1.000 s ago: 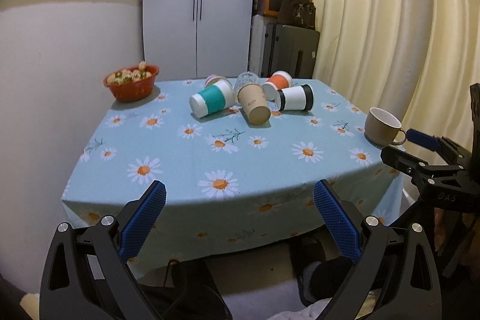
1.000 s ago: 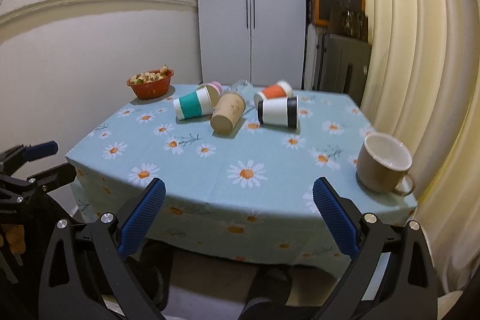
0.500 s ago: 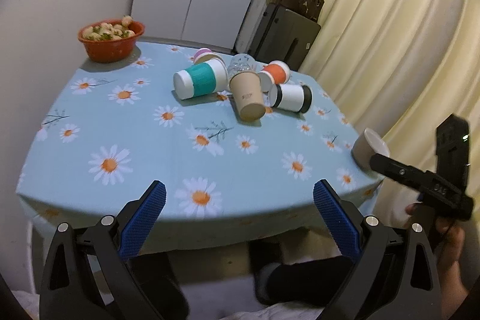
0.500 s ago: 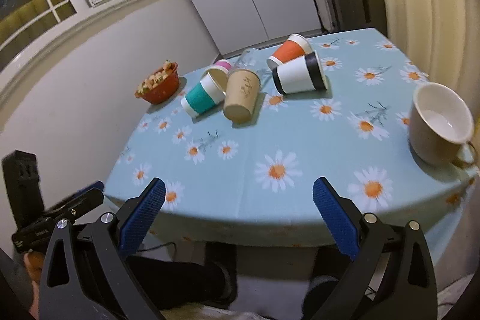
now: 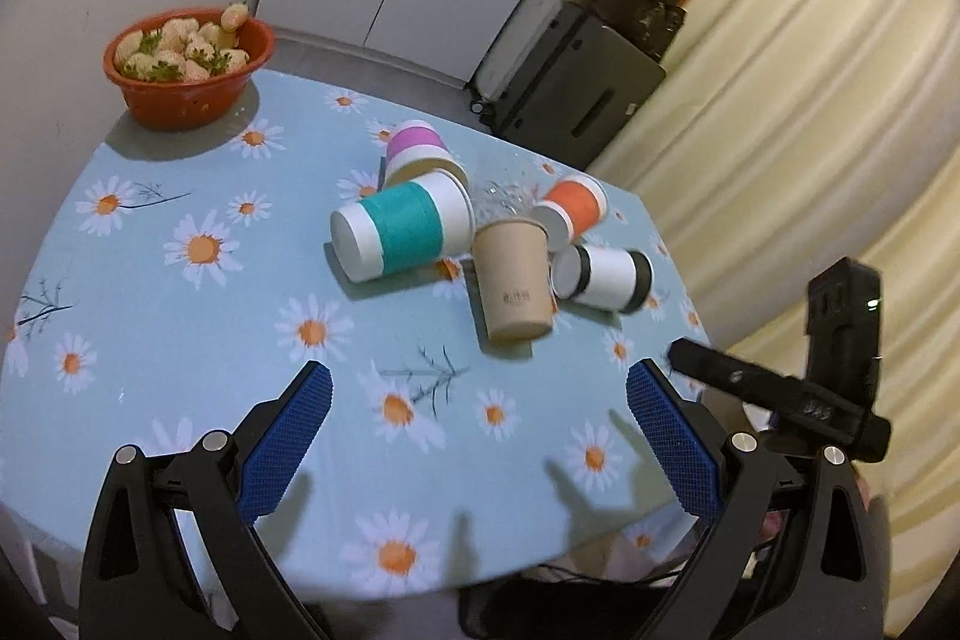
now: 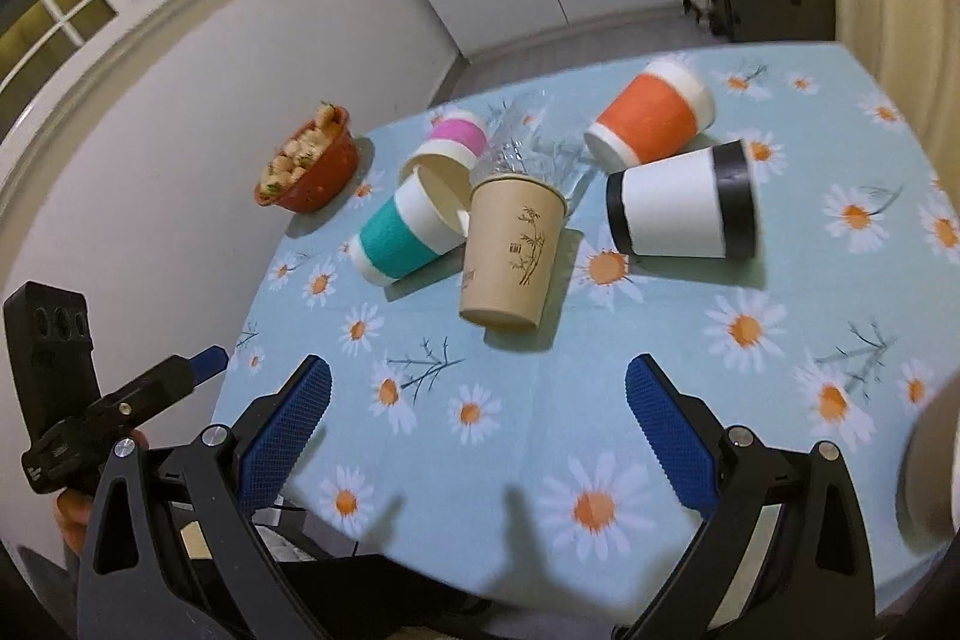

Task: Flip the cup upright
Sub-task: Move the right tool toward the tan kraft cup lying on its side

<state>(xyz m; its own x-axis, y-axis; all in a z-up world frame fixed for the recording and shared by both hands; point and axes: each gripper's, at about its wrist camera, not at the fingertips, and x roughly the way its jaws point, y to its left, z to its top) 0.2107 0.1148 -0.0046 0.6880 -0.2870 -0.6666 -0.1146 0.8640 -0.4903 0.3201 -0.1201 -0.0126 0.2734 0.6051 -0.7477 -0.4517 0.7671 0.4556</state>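
Currently both grippers hang above the near edge of the table (image 5: pixel 180 316), jaws spread wide, nothing between the blue pads. Left gripper (image 5: pixel 477 439) seen from its own wrist camera; it also shows at 8 o'clock in the right wrist view. Right gripper (image 6: pixel 477 436) likewise shows at 4 o'clock in the left wrist view.

Cups lie tipped in a cluster near table centre, all on their sides:
- Tan cup (image 6: pixel 510 256), printed with a bamboo motif, base toward the cameras, mouth pointing away. It sits at 12 o'clock from the right gripper and is the nearest cup to it.
- Teal cup (image 6: pixel 408 235) at 10 o'clock from the tan one, touching or nearly touching it at the rim end; base points to the left.
- Pink cup (image 6: pixel 450 148) just behind the teal cup, mouth toward the cameras.
- Black-banded cup (image 6: pixel 681 208) at 3 o'clock from the tan cup, apart from it in the right wrist view.
- Orange cup (image 6: pixel 654 118) behind the black-banded cup, at 1 o'clock from the tan one.
- Glass (image 6: pixel 534 148), clear, lying between pink and orange cups, just behind the tan cup's mouth.

Red bowl (image 5: pixel 186 67) of pale fruit at the far-left corner, well apart from the cluster.

Pale blurred mug (image 6: pixel 930 460) at the right edge of the right wrist view.
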